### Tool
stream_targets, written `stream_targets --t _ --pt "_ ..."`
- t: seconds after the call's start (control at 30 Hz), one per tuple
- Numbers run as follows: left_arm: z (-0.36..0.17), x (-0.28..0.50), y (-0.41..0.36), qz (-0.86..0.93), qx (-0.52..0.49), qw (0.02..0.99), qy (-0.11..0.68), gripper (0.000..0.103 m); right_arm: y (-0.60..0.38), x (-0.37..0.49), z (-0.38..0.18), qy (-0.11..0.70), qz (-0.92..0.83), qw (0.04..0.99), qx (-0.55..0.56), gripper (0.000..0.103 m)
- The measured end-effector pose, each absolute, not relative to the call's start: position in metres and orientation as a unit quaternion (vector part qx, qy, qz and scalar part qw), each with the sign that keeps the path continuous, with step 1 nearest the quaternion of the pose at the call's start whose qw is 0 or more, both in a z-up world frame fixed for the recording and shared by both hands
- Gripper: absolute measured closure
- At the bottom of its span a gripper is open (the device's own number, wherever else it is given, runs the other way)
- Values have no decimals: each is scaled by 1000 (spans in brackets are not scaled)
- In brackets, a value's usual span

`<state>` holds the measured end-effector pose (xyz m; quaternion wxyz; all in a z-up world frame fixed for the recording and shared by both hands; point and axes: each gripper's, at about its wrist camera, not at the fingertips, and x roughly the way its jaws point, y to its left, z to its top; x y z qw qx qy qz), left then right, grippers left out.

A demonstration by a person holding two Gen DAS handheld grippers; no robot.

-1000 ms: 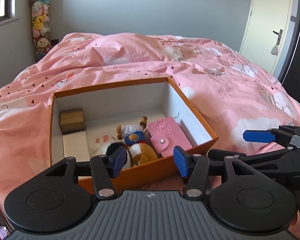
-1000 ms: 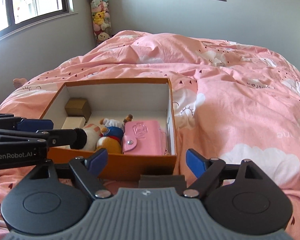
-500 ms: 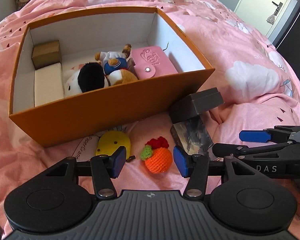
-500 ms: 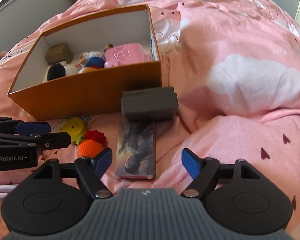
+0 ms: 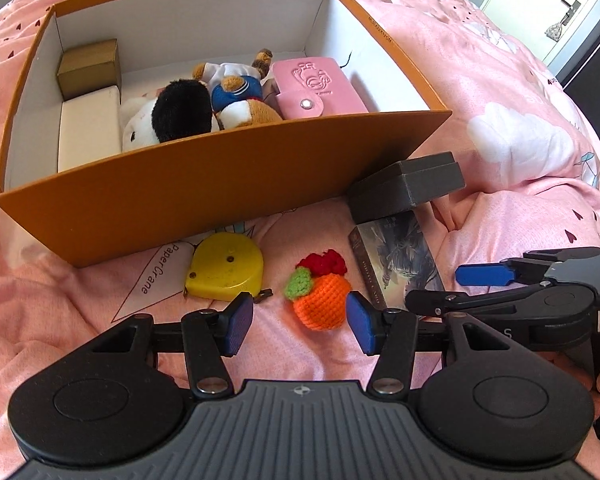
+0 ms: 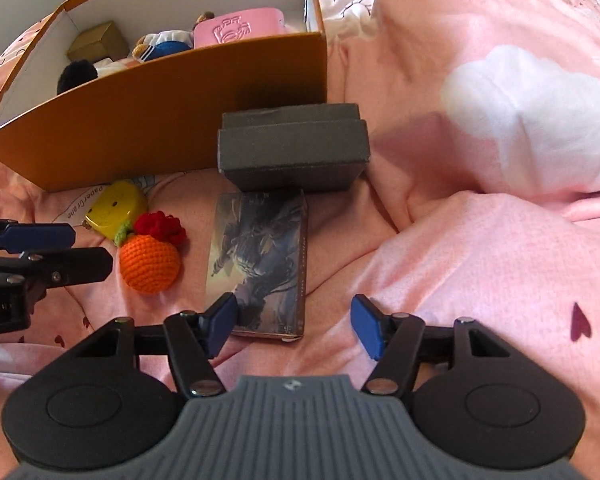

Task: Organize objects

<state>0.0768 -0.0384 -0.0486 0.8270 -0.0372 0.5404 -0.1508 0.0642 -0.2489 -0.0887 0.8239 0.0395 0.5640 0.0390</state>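
We see a bed covered by a pink duvet [image 5: 512, 92] printed with white clouds [image 6: 536, 108] and small dark red hearts [image 6: 580, 322]; the fabric lies in soft folds and ridges. Daylight falls bright across it and casts sharp shadows. At upper right of the left wrist view we note a pale door [image 5: 556, 4] with a lever handle [image 5: 568, 2] and something small hanging from it. A dark panel [image 5: 598, 52] stands just beside the door.

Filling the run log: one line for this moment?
left gripper: open, near crochet orange | right gripper: open, near card box | orange box: part-filled
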Motion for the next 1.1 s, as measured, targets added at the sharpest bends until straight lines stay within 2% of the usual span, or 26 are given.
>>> stream_targets --t 0.13,0.2,0.27,0.57,0.77,0.8,0.83,0.87,1.1 --pt "-50 78 -38 -158 -45 824 543 42 -252 70 -95 574 63 813 70 39" --pt "-51 79 -38 -163 -49 821 545 42 -253 70 -97 578 80 807 90 49" --pt "-52 80 -39 -166 -51 819 547 42 -252 69 -97 578 80 807 89 52" --pt "-54 83 -50 -206 -59 809 547 44 -253 58 -82 562 100 816 92 78" --pt "-52 88 -49 -210 -98 806 544 44 -248 50 -69 545 142 822 85 82" --pt "-51 89 -49 -209 -102 806 544 44 -246 50 -68 543 152 821 87 86" --pt "-50 91 -50 -209 -105 805 545 44 -243 52 -68 543 164 818 95 98" --pt "-50 92 -52 -210 -107 804 546 44 -241 54 -69 548 179 810 108 103" --pt "-58 99 -61 -187 -96 801 561 44 -223 61 -74 554 184 807 87 101"
